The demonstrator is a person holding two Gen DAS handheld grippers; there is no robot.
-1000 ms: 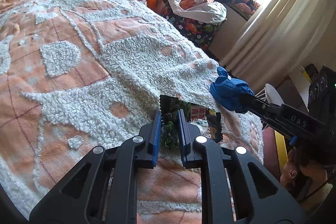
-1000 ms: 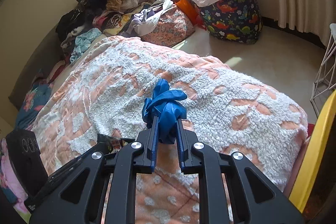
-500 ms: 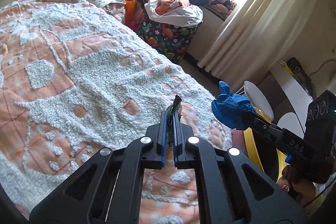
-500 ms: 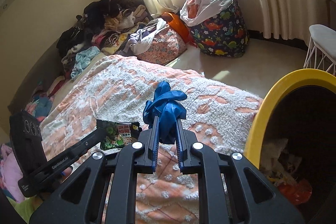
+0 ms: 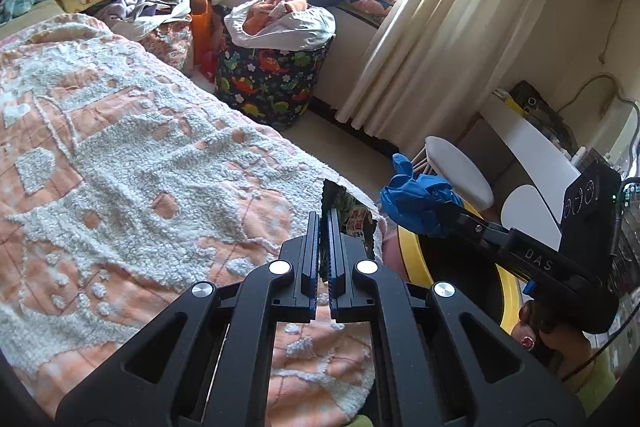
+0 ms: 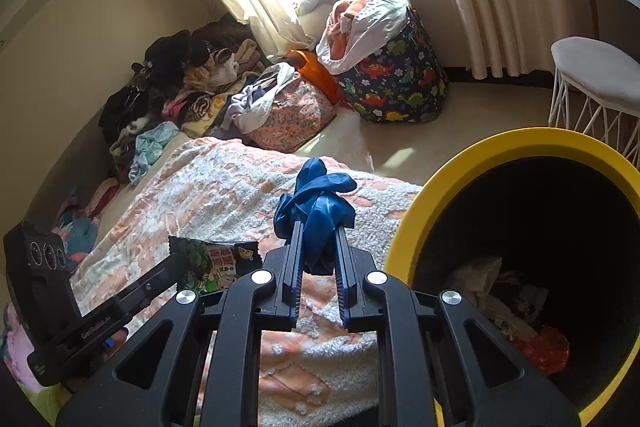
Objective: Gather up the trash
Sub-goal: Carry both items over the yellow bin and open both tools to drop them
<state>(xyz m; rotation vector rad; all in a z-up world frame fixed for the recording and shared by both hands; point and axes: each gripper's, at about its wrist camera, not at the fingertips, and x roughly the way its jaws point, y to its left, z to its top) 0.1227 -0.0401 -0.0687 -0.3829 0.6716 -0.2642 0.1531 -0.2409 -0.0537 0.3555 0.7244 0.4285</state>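
Note:
My left gripper point(image 5: 324, 217) is shut on a green and black snack wrapper point(image 5: 352, 211), held edge-on above the bed's corner; the wrapper also shows in the right wrist view point(image 6: 216, 263). My right gripper point(image 6: 318, 227) is shut on a crumpled blue glove point(image 6: 316, 203), held above the blanket's edge just left of the yellow-rimmed trash bin point(image 6: 516, 143). In the left wrist view the glove point(image 5: 416, 199) hangs over the bin's rim point(image 5: 412, 259). The bin holds crumpled paper and an orange wrapper point(image 6: 544, 347).
An orange and white tufted blanket point(image 5: 140, 163) covers the bed. A dinosaur-print laundry bag point(image 6: 396, 75) and piles of clothes point(image 6: 192, 79) stand by the curtained window. A white wire stool point(image 6: 596, 79) stands behind the bin.
Both grippers have lifted off the blanket and swung right toward the bin. The wrapper has turned edge-on in my left gripper. The bin's opening has come into fuller view.

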